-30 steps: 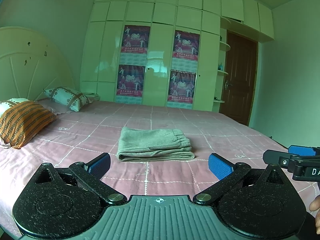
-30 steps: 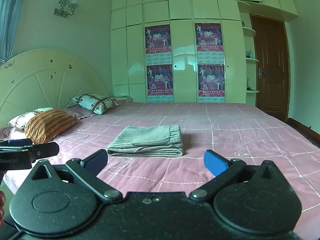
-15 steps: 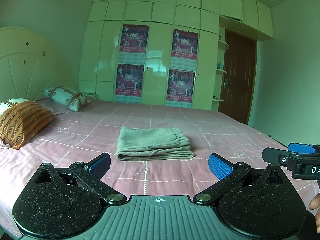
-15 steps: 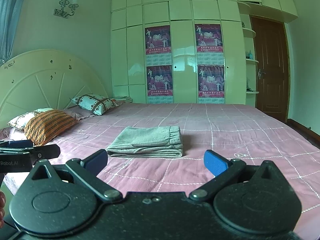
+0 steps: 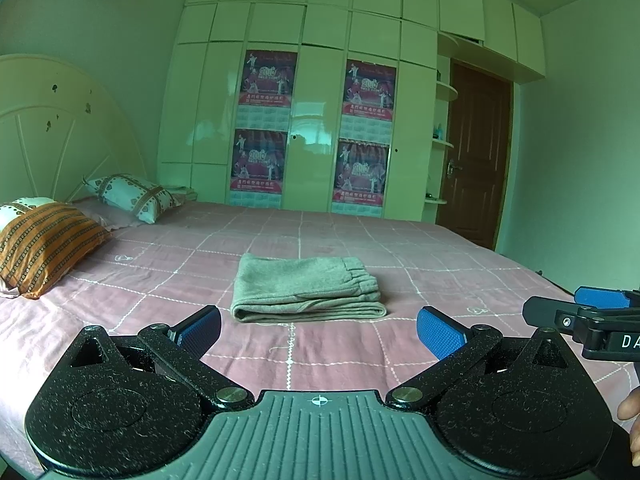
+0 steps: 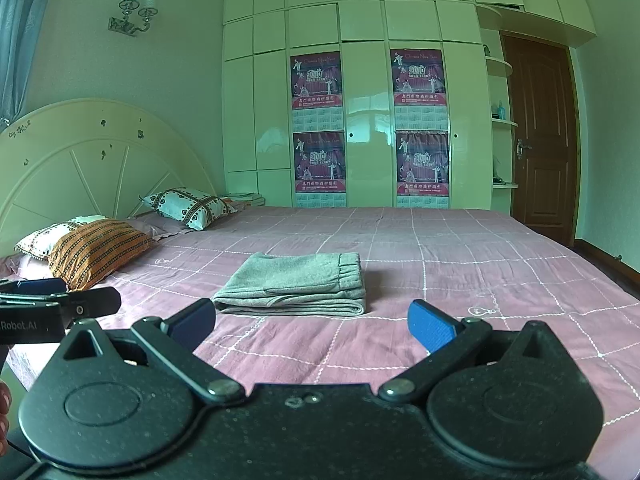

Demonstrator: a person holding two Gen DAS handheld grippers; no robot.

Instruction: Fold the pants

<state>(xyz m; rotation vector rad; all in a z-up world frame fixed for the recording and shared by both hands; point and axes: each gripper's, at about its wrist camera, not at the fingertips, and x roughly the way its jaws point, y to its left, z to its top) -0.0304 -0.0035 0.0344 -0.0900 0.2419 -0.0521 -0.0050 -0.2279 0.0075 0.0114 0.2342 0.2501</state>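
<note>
Grey pants [image 5: 306, 288] lie folded into a neat rectangle on the pink checked bedspread [image 5: 160, 280], waistband to the right. They also show in the right wrist view [image 6: 294, 284]. My left gripper [image 5: 318, 330] is open and empty, held back from the pants above the bed's near part. My right gripper [image 6: 312, 322] is open and empty, also short of the pants. Each gripper shows at the edge of the other's view: the right gripper [image 5: 592, 312], the left gripper [image 6: 60, 300].
An orange striped pillow [image 5: 44, 244] and a white patterned pillow [image 5: 132, 196] lie at the left by the headboard [image 6: 92, 168]. A wardrobe with posters [image 5: 312, 128] stands behind the bed. A brown door [image 6: 540, 132] is at the right.
Both grippers have drifted slightly; the view rose a little. The pants have not moved and both grippers stay open.
</note>
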